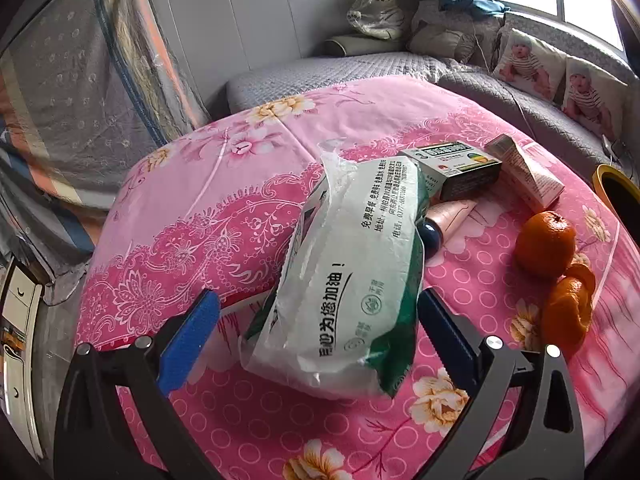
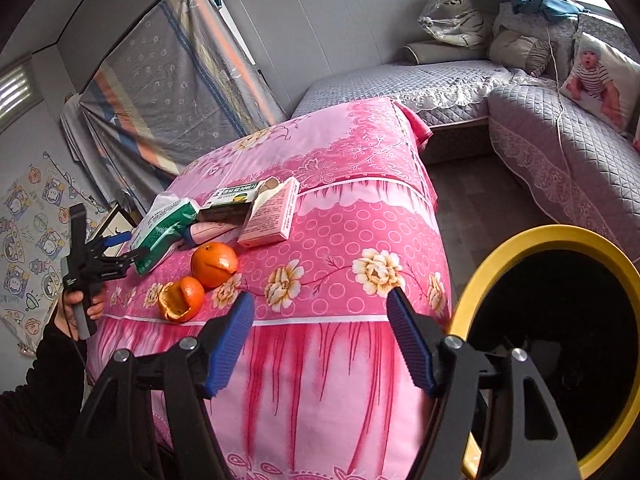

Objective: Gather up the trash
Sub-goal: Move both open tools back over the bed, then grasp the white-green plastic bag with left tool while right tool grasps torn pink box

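A white and green plastic wrapper [image 1: 352, 276] lies on the pink floral cloth, between the open blue pads of my left gripper [image 1: 316, 320]; the pads stand on either side without pressing it. It also shows in the right wrist view [image 2: 160, 232], with the left gripper [image 2: 124, 246] at its near end. Beyond it lie a dark medicine box [image 1: 460, 172], a pink carton [image 1: 528, 176], a pink tube [image 1: 444, 220], a whole orange [image 1: 546, 244] and orange peel [image 1: 568, 312]. My right gripper [image 2: 320, 336] is open and empty, off the table's front edge. A yellow-rimmed bin [image 2: 560, 344] is at its right.
The table is covered in the pink floral cloth [image 2: 340, 232]. A grey quilted sofa [image 2: 560, 152] with baby-print cushions runs along the far side and right. A draped folded frame [image 2: 172, 92] leans on the wall at left.
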Demonstrator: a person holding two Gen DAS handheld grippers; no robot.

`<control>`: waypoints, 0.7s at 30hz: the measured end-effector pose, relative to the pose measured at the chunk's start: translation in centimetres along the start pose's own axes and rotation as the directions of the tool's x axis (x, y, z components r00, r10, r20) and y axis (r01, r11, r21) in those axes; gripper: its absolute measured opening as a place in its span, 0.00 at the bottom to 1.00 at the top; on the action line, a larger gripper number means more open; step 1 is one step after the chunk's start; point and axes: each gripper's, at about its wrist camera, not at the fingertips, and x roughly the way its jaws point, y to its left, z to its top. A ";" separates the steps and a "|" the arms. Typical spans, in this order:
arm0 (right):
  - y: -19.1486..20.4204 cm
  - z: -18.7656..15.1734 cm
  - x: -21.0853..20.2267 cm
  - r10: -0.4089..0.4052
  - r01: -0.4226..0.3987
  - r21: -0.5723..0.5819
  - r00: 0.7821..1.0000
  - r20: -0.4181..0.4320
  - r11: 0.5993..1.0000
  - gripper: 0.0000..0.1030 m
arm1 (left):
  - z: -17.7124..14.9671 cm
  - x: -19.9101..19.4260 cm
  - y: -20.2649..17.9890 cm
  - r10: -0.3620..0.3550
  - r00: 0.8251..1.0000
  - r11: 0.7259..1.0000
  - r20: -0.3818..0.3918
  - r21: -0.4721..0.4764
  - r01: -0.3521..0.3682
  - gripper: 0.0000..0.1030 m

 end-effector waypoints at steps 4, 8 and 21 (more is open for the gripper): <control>-0.2 0.0 -0.1 -0.002 0.002 0.001 1.000 -0.001 1.000 0.64 | 0.4 2.5 0.1 -0.019 0.998 1.000 -0.058 0.002 0.019 0.92; 0.1 0.1 0.0 -0.006 0.006 -0.010 1.000 -0.009 1.000 0.64 | 0.4 3.8 0.0 -0.028 0.996 1.000 -0.087 0.010 0.029 0.71; 4.9 3.1 4.9 0.018 -0.029 -0.113 0.995 -0.097 0.993 0.64 | -0.3 0.1 1.2 -0.026 1.000 1.000 -0.015 -0.018 0.025 0.29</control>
